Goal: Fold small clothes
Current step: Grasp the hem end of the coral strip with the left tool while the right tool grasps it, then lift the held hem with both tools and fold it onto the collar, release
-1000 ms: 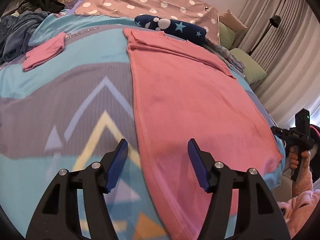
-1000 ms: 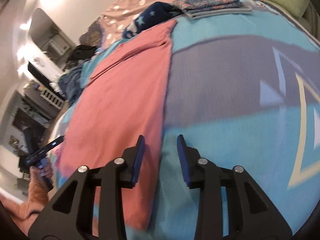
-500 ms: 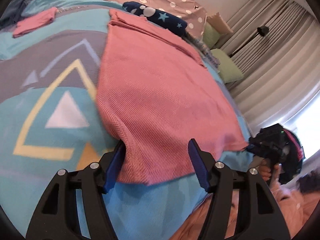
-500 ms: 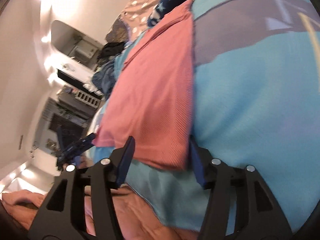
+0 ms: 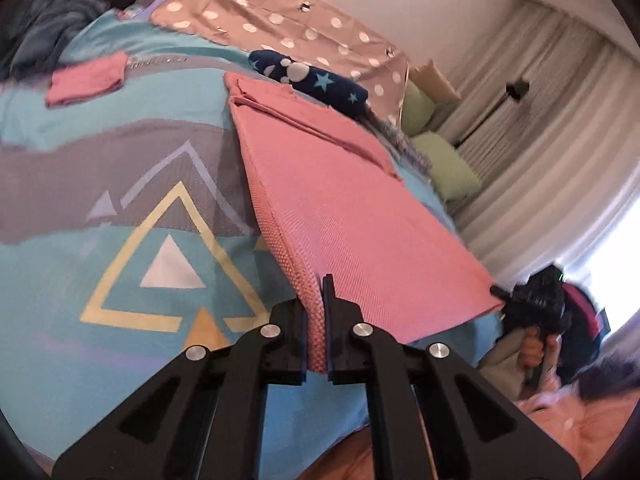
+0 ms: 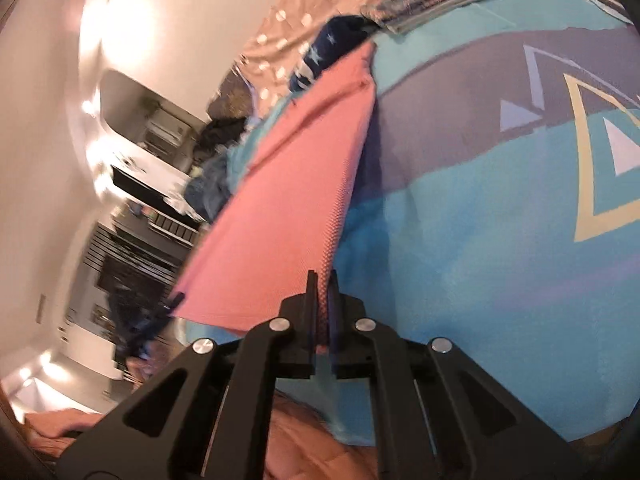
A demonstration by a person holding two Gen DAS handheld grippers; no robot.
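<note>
On the bed: I'm working a pink garment (image 5: 360, 224) that's lying long and flat over the patterned bedspread (image 5: 120, 184), its far end up by the navy starry bundle (image 5: 316, 80).
Left gripper (image 5: 316, 320): I'm clamping its jaws tight on the near left corner of the pink cloth, with fabric bunching up between the pads.
Right gripper (image 6: 322, 308): I'm pinching the near right corner the same way; a strip of pink weave is showing between the closed jaws.
Step in hand: I'm reading this as the grab for a lengthwise fold, both near corners caught and the hem just starting to lift off the bedspread.
Next move: I'm guessing I'll need to raise both corners together, keep the hem taut between them, and carry it toward the far end by the navy bundle so the edges line up.
Watch-out: I'm thinking the knit is soft and could sag in the middle if the hands drift closer.
Elsewhere: a folded pink piece (image 5: 86, 82) is sitting well apart at the far left, looking already done.
</note>
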